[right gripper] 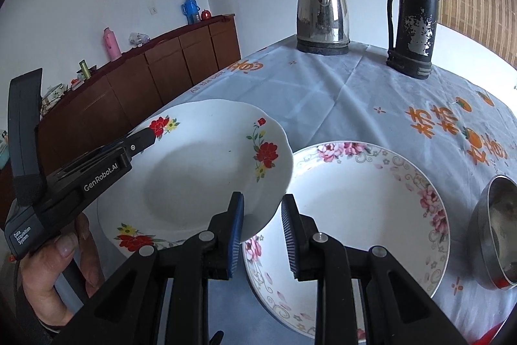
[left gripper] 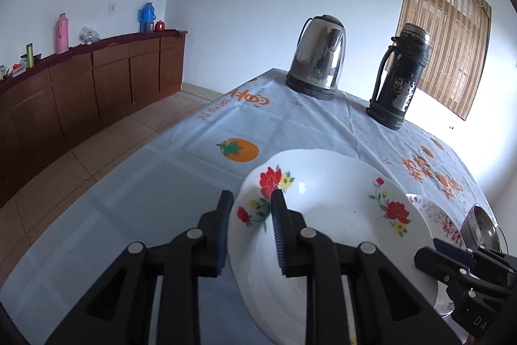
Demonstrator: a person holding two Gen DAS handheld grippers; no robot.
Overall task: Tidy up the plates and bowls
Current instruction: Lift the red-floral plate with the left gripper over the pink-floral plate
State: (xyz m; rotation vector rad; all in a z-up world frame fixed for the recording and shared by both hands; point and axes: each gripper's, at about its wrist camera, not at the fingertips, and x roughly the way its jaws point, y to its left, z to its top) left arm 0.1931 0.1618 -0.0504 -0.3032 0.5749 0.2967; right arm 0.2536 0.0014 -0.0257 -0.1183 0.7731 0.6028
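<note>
A white plate with red flowers (left gripper: 323, 215) (right gripper: 200, 164) is held tilted above the table. My left gripper (left gripper: 252, 202) (right gripper: 142, 139) grips its left rim between its fingers. My right gripper (right gripper: 261, 209) (left gripper: 452, 251) straddles the plate's right rim, jaws a little apart around it, and I cannot tell if they press it. A second plate with pink flowers (right gripper: 365, 209) (left gripper: 436, 212) lies flat on the table, partly under the held plate. A steel bowl (right gripper: 497, 228) (left gripper: 481, 225) sits at the right.
A steel kettle (right gripper: 323, 18) (left gripper: 318, 54) and a worn black thermos (right gripper: 415, 15) (left gripper: 400, 76) stand at the far end of the table, on its light blue cloth (right gripper: 339, 92). A brown sideboard (left gripper: 80, 86) lines the left wall.
</note>
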